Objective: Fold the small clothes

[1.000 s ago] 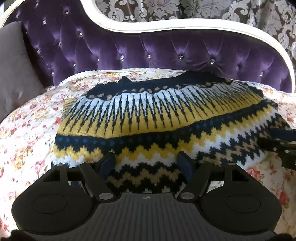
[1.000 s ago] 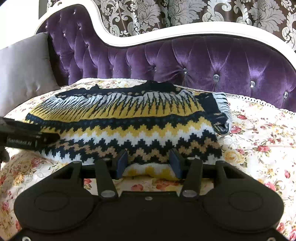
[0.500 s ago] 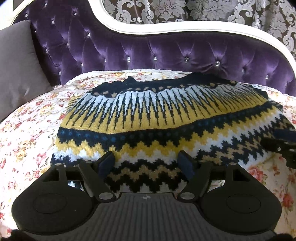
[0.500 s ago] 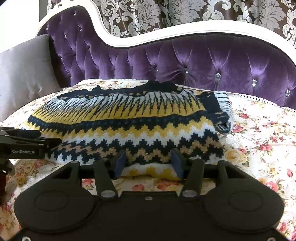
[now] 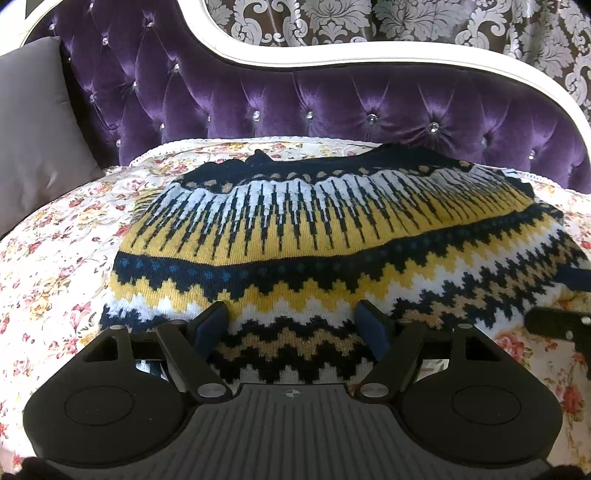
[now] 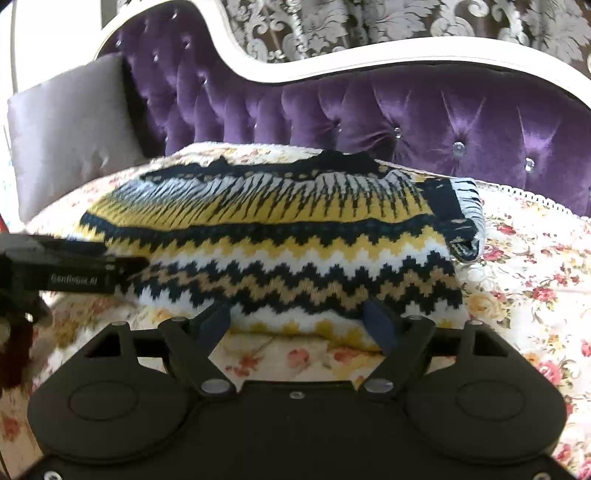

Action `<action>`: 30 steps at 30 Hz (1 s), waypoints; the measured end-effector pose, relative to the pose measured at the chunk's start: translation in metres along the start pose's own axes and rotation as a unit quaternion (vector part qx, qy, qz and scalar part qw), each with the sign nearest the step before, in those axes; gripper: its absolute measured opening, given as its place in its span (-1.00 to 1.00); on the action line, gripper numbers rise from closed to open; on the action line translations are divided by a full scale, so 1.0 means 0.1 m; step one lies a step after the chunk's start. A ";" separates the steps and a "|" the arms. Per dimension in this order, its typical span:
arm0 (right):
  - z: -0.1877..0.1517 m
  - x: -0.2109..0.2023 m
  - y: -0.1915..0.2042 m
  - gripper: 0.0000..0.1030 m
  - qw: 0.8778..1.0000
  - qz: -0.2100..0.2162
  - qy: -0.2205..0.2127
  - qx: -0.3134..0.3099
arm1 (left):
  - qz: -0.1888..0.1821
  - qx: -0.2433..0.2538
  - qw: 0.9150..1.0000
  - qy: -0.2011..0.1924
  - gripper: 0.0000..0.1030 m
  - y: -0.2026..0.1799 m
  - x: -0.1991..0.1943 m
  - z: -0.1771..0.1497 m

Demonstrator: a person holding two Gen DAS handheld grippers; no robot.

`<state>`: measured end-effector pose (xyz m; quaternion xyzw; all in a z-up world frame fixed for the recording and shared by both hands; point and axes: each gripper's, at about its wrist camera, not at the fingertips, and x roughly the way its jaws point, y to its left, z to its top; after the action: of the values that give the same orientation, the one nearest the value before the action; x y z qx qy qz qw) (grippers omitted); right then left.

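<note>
I see the folded sweater (image 5: 325,240) lying mid-frame on the floral cover (image 5: 55,258) of the purple tufted sofa (image 5: 332,99). My left tongs (image 5: 291,328) stand open astride its near hem, pads not pressing. My right tongs (image 6: 301,321) are opening at the hem's near edge, nothing pinched. A grey cushion (image 6: 66,125) sits upper left; patterned curtain (image 6: 369,22) hangs behind the sofa back.
</note>
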<state>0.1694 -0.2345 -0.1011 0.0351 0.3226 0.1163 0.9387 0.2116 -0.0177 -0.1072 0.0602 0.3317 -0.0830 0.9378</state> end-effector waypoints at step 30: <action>0.17 -0.17 -1.39 0.94 0.963 0.076 -0.032 0.257 | -0.072 -0.041 0.996 -0.008 0.40 0.24 -0.23 0.43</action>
<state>0.1940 -0.3734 -0.0966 0.3030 0.3081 0.0993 0.8963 0.2251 0.0017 -0.0580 -0.0035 0.3305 -0.1374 0.9337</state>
